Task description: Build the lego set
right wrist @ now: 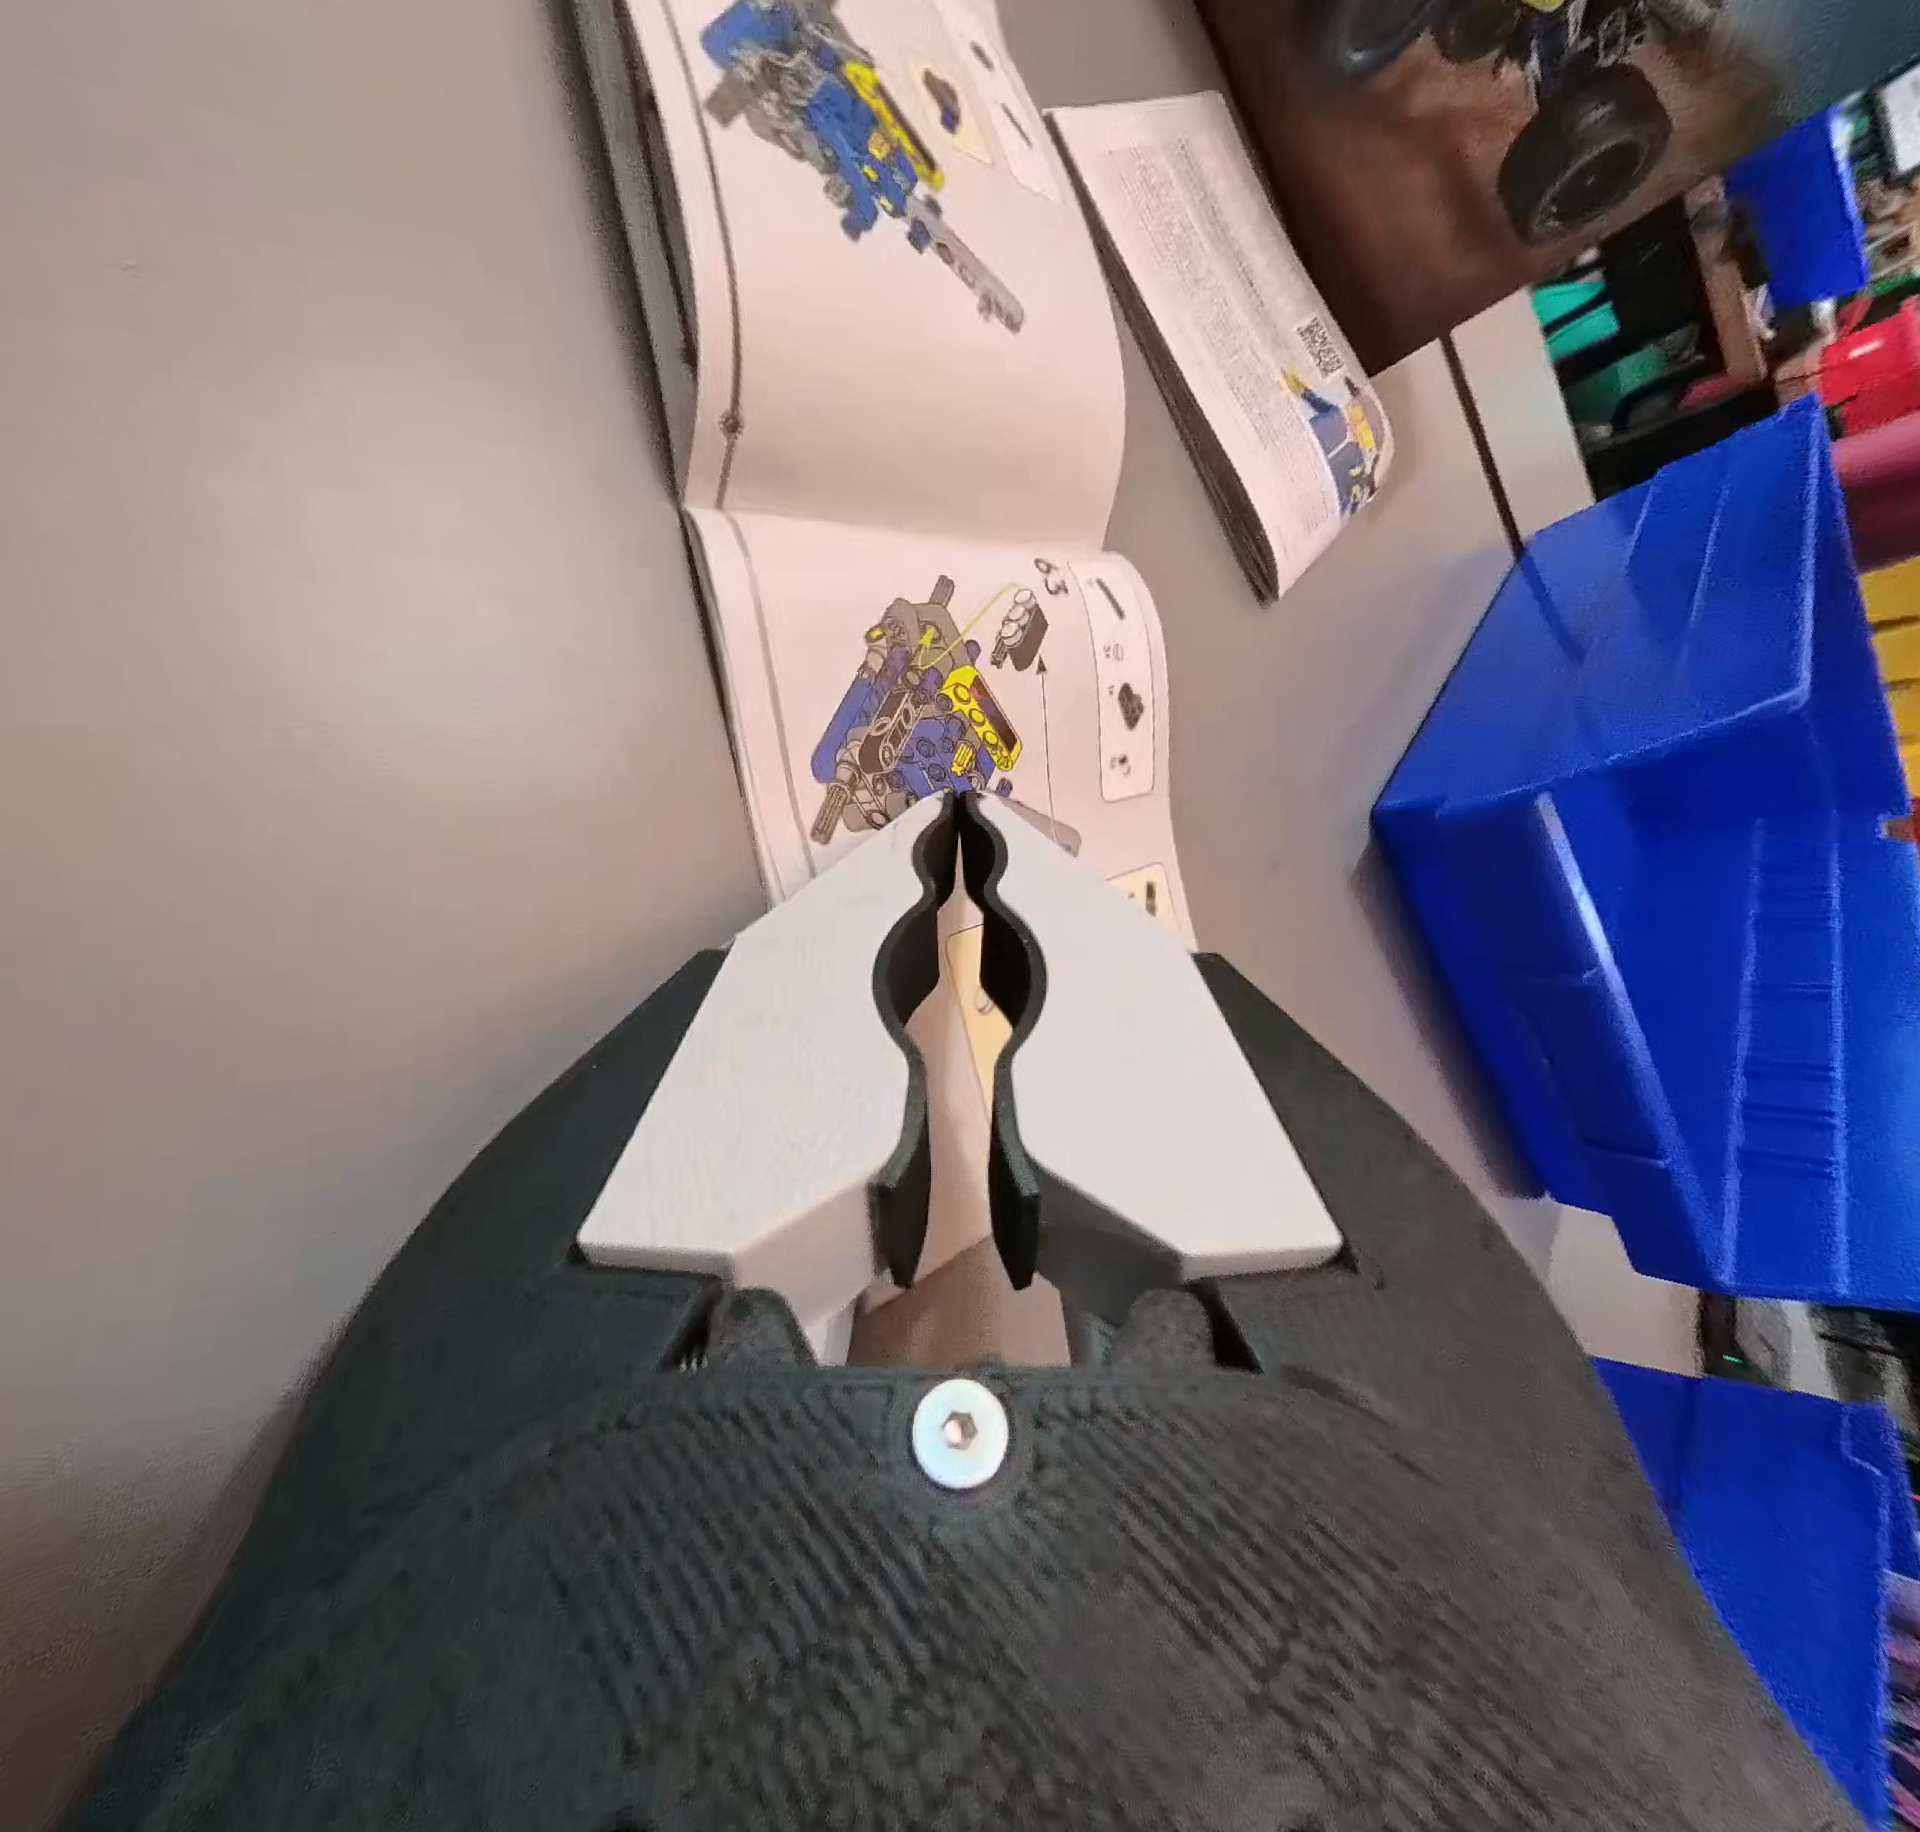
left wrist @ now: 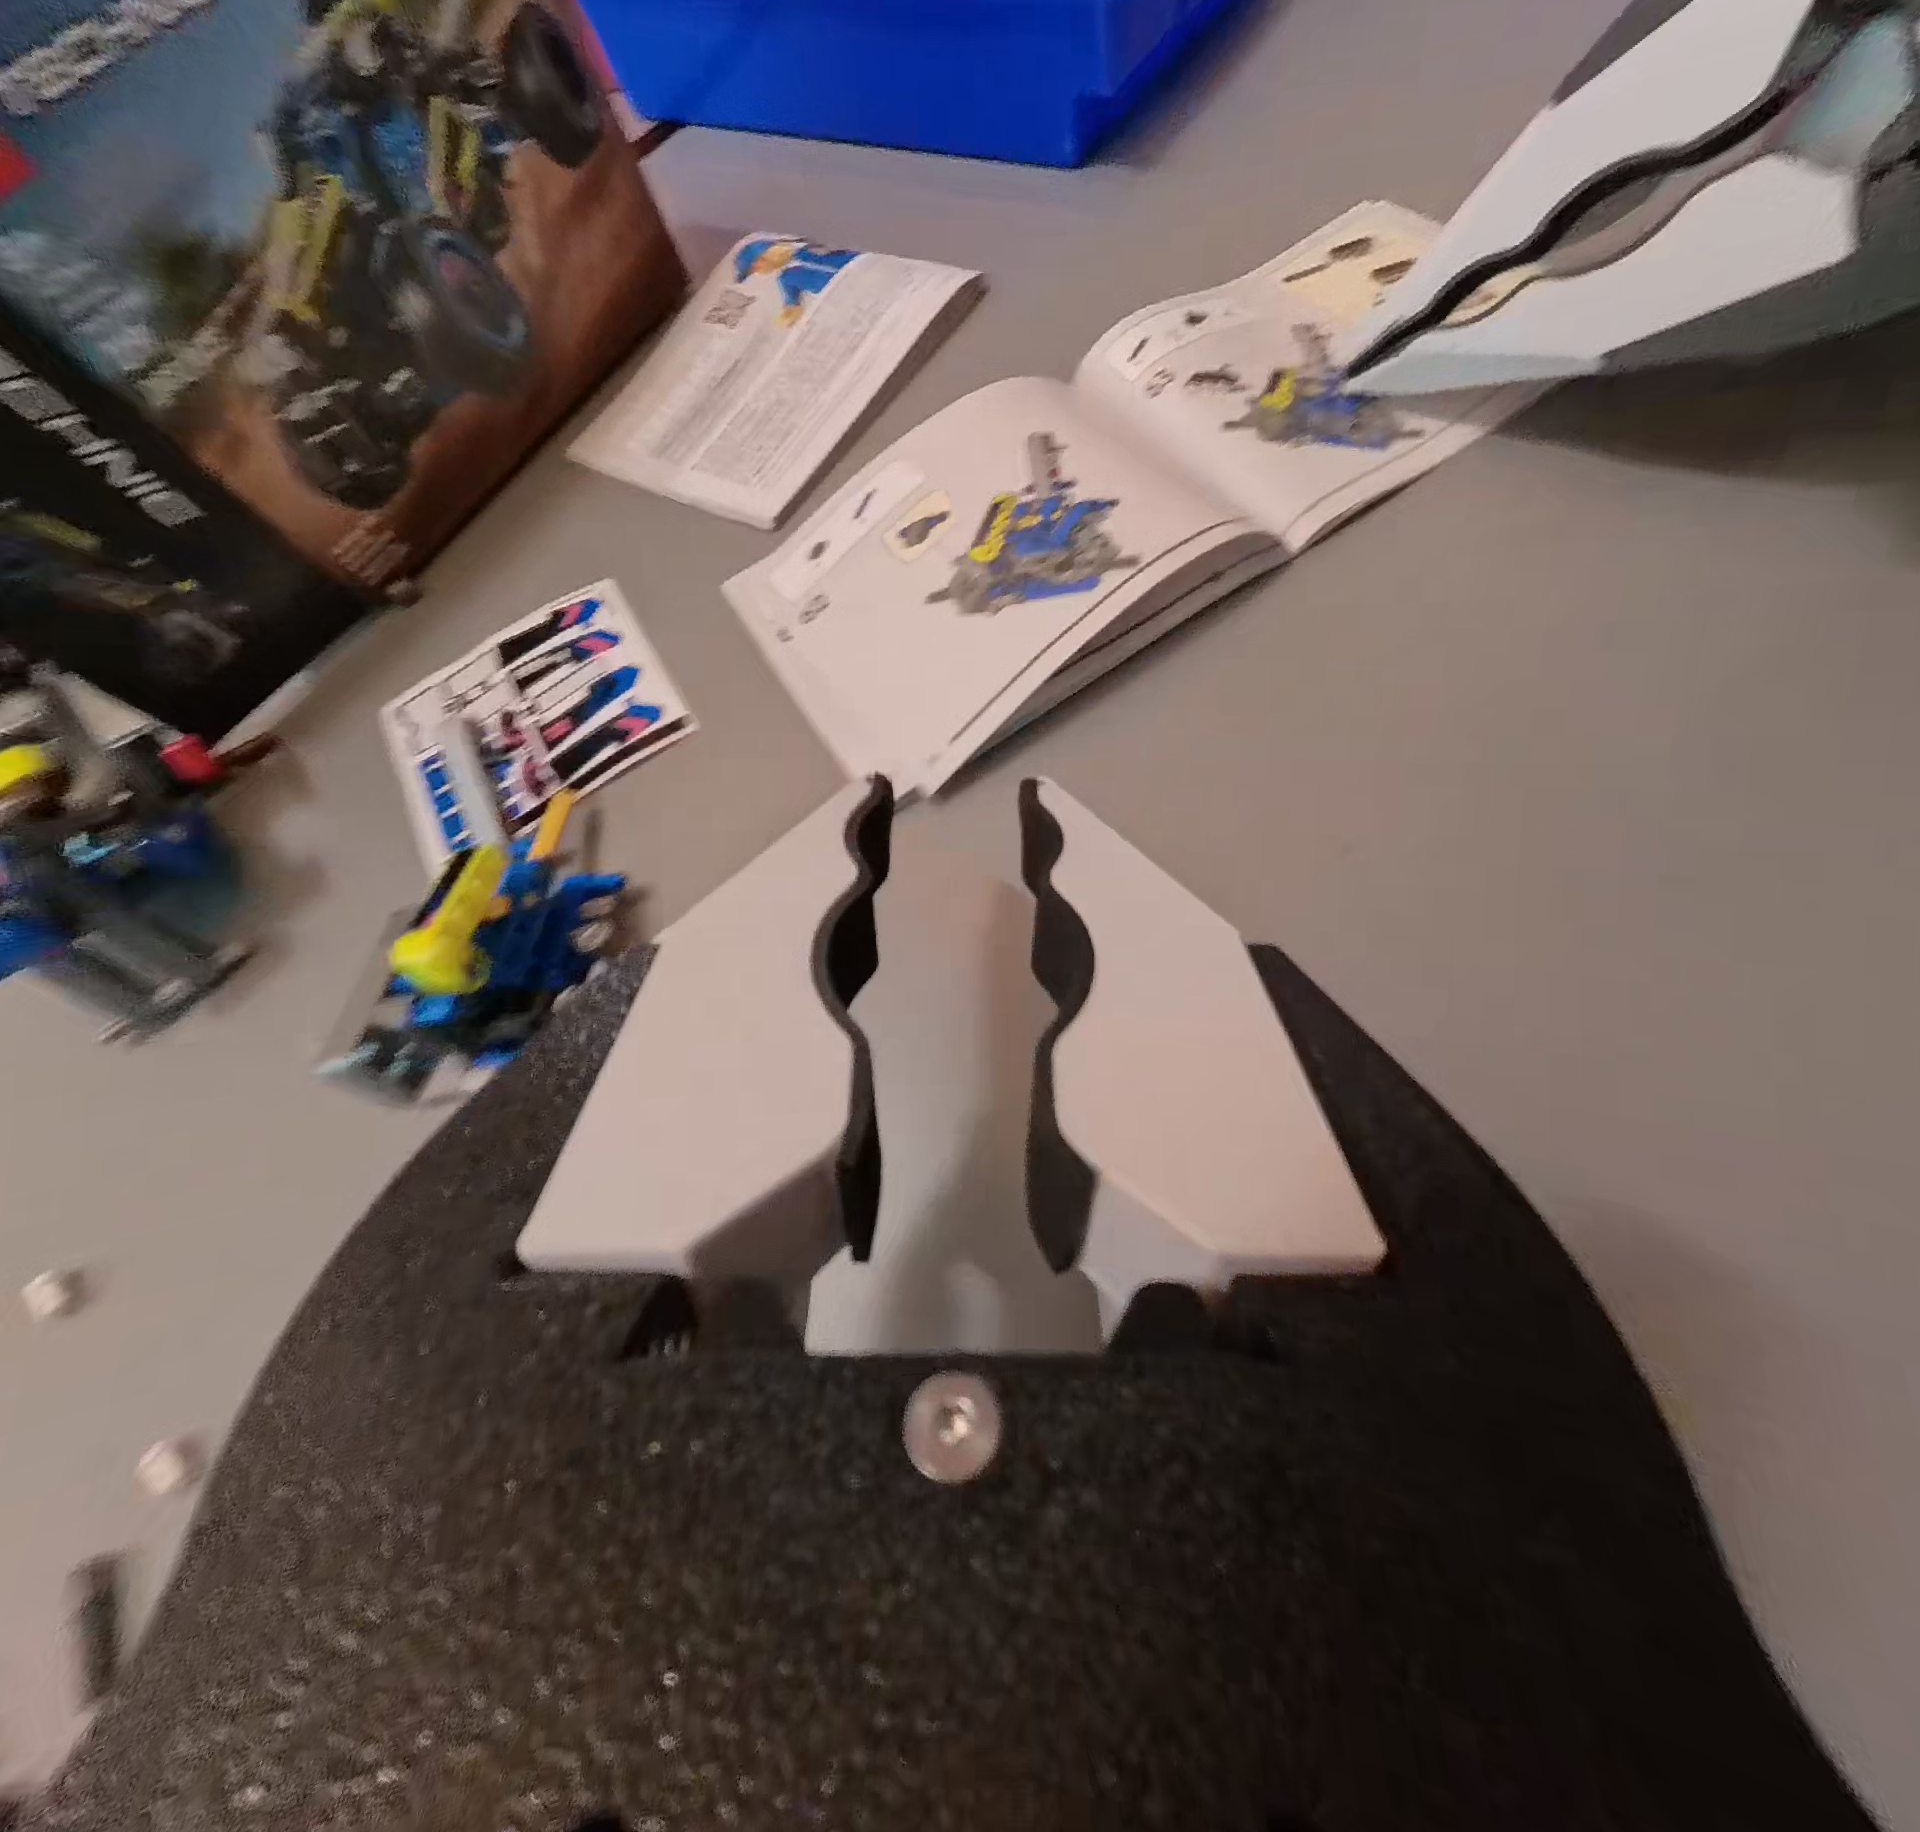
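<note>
Left gripper [left wrist: 956, 806] hovering over the grey table [left wrist: 1455, 847], jaws parted to a moderate gap, nothing between them. Right gripper [right wrist: 958, 803] closed to a narrow slit, tips pressed down on the right-hand page of the open instruction booklet [right wrist: 914, 411], pointing at a drawn step rather than gripping anything.

Partly built blue and yellow model [left wrist: 488, 961] sitting near left on the table, just beside the sticker sheet [left wrist: 535, 712]; a second blurred cluster of pieces [left wrist: 104, 868] farther left, by the set's box [left wrist: 312, 255]. Second thin leaflet [left wrist: 779, 369] lying between box and booklet. Blue bins [left wrist: 935, 26] at the far edge.

Likely handling of the model: light, hard plastic, stiff overall but held by friction only, so prone to shedding parts under a sideways squeeze. Best taken across the dense blue core, low down, not by the yellow beam sticking up or the thin rod. Smooth plastic probably slippery against the pads; firm, square grip advisable. Booklet pages soft, springy, apt to flip once released.
</note>
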Demonstrator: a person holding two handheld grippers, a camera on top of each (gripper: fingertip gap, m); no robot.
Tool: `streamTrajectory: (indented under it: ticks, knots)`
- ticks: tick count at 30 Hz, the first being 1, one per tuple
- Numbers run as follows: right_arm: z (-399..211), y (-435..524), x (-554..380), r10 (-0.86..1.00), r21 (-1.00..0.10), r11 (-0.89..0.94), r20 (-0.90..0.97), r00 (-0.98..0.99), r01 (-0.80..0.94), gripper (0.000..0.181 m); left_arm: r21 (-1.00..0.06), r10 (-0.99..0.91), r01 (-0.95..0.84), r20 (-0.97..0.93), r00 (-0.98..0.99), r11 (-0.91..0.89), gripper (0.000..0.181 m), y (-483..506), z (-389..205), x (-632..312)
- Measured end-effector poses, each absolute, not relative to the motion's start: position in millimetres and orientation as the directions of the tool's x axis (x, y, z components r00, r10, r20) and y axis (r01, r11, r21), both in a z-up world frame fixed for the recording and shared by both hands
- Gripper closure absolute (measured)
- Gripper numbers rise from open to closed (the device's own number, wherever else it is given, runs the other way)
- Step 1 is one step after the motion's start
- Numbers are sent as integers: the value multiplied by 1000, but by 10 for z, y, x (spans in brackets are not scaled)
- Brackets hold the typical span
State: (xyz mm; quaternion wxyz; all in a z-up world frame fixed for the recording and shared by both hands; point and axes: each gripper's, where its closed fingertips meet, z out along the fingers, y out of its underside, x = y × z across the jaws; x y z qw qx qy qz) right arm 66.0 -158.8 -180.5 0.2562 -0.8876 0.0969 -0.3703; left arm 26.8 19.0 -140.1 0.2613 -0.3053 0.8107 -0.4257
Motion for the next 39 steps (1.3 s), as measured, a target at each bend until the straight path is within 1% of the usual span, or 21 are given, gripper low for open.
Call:
streamTrajectory:
  ticks: [3,7,9,13,15,17,19,22,24,27,30,32,34,39]
  knots:
    - [-1750,-1554,649,-346,-557,-830,575,741,44,181,-842,-748,-266,-220,-626,470,160,511,-1364,269]
    - [-1527,-1361,644,-374,-634,-769,554,744,85,181,-849,-790,-269,-245,-562,455,162,912,-1277,314]
    - [-1489,-1287,655,-374,-631,-771,561,738,89,181,-854,-804,-274,-243,-543,443,162,1067,-1253,334]
    - [-1504,-1104,614,-309,-584,-801,594,743,133,181,-867,-799,-251,-235,-554,429,162,1228,-1241,321]
    - [-1509,-968,568,-296,-594,-790,590,751,155,181,-874,-788,-236,-229,-571,425,161,1253,-1252,289]
    - [-1482,-736,469,-291,-642,-744,561,775,185,181,-880,-750,-215,-208,-627,424,158,1183,-1290,191]
    - [-1432,-436,323,-280,-705,-674,521,806,221,181,-869,-691,-176,-229,-685,462,156,1105,-1349,77]
    - [-1429,-23,60,-228,-776,-580,445,866,246,172,-847,-625,-118,-281,-729,518,149,1051,-1385,-25]
    - [-1422,173,-74,-196,-813,-529,396,897,243,166,-853,-610,-89,-291,-737,515,148,1044,-1351,-45]
    - [-1492,353,-132,-135,-809,-540,357,924,233,158,-880,-636,-130,-221,-739,457,148,1074,-1313,-53]
    - [-1438,509,-32,-152,-818,-531,350,924,222,157,-903,-687,-180,-155,-710,390,152,1183,-1293,-46]
    - [-1400,621,39,-172,-838,-503,337,925,212,157,-894,-739,-211,-174,-651,396,157,1362,-1326,-15]
    - [-1371,702,147,-207,-842,-489,367,907,229,158,-877,-772,-251,-187,-607,409,161,1533,-1363,-36]
    - [-1399,785,328,-244,-805,-525,454,857,278,161,-827,-807,-300,-275,-522,475,166,2057,-1345,-202]
